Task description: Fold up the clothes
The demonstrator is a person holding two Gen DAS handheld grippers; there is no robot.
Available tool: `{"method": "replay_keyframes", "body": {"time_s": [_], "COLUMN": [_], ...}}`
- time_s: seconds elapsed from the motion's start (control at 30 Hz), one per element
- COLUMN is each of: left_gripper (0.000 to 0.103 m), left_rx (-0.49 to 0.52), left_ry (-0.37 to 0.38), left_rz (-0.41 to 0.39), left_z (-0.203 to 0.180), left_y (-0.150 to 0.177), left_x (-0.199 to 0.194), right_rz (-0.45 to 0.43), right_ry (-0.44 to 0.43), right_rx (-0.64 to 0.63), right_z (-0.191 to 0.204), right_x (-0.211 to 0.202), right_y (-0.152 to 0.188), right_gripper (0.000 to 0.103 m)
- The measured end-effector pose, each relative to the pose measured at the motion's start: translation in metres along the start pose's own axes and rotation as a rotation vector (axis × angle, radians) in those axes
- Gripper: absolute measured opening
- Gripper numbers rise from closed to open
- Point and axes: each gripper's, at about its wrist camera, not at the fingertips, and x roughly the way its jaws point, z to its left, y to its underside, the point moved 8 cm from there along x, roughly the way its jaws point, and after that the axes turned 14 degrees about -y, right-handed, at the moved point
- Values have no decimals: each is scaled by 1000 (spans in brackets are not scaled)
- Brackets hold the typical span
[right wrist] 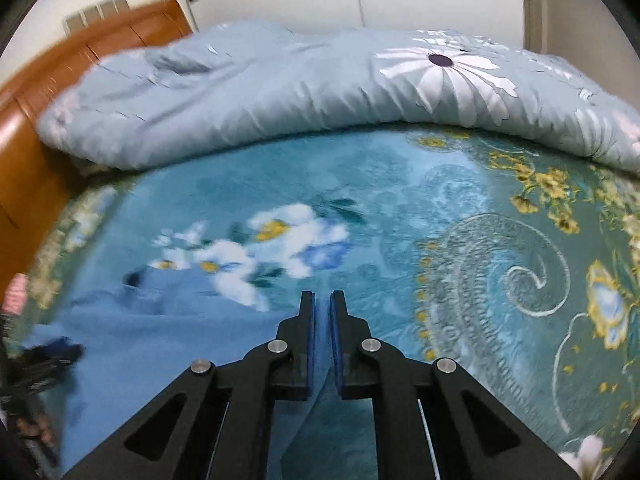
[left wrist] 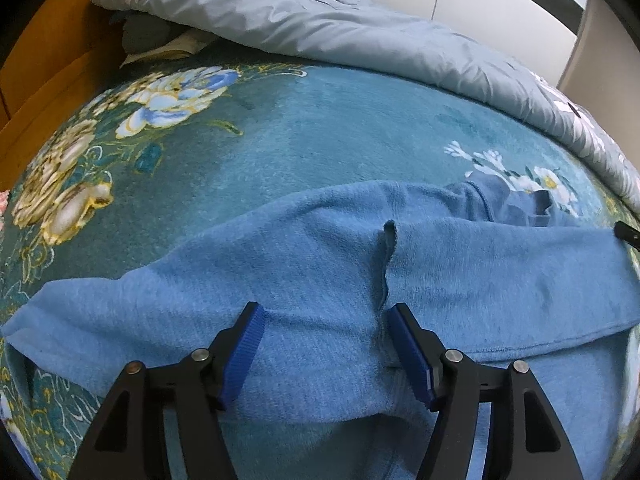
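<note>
A light blue fleece garment (left wrist: 320, 264) lies spread across the teal flowered blanket (left wrist: 320, 140), with a folded flap edge running up its middle. My left gripper (left wrist: 326, 320) stands open low over the garment's near part, with a wide band of cloth lying between its blue pads (left wrist: 246, 340). In the right wrist view the garment (right wrist: 160, 332) lies to the left, and its edge runs underneath my right gripper (right wrist: 323, 300). That gripper is shut to a thin slit, and only blanket (right wrist: 400, 220) shows through the slit at the tips. The left gripper (right wrist: 52, 354) appears there as a dark blur at the left edge.
A pale blue quilt with big white flowers (left wrist: 320, 20) (right wrist: 240, 100) is bunched along the far side of the bed. An orange wooden headboard (left wrist: 48, 60) (right wrist: 40, 140) borders the left. A white wall stands behind. Blanket stretches between garment and quilt.
</note>
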Motion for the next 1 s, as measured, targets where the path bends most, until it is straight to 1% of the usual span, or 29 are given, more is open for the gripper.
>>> {"method": "replay_keyframes", "body": {"time_s": [0.07, 0.2, 0.27, 0.33, 0.4, 0.47, 0.53, 0.6, 0.63, 0.73, 0.8, 0.87, 0.9, 0.93, 1.0], "left_gripper": [69, 69, 69, 69, 69, 69, 69, 69, 69, 69, 69, 69, 69, 69, 69], "left_rx": [4, -9, -39, -54, -65, -81, -99, -123, -134, -198, -270, -355, -397, -439, -522], "left_ry": [-2, 10, 29, 39, 54, 76, 86, 103, 113, 127, 120, 76, 61, 49, 26], "left_rz": [-4, 1, 2, 3, 0, -9, -18, -26, -33, -68, -84, -98, -89, -75, -46], "left_z": [0, 1, 3, 4, 5, 9, 15, 24, 30, 62, 94, 136, 156, 175, 213], "left_y": [0, -1, -1, 0, 3, 5, 8, 12, 15, 31, 45, 60, 66, 72, 84], "left_x": [-1, -2, -4, -6, -12, -20, -30, -40, -46, -65, -74, -78, -76, -73, -67], "right_rz": [-1, -46, -61, -37, -19, 2, 42, 81, 77, 21, -2, -10, -13, -16, -25], "right_ry": [31, -15, -73, -143, -178, -202, -170, -133, -136, -156, -171, -175, -174, -170, -162], "right_rx": [27, 49, -7, -79, -141, -173, -188, -160, -146, -152, -183, -220, -239, -259, -288], "right_z": [-11, -16, 6, 31, 50, 60, 58, 48, 47, 57, 70, 83, 90, 96, 107], "right_x": [1, -21, -36, -44, -48, -48, -40, -31, -34, -51, -62, -71, -75, -79, -82], "right_y": [3, 11, 19, 33, 50, 63, 76, 85, 87, 88, 94, 104, 110, 117, 126], "right_gripper": [7, 8, 8, 8, 8, 8, 8, 8, 8, 8, 10, 17, 23, 26, 26]}}
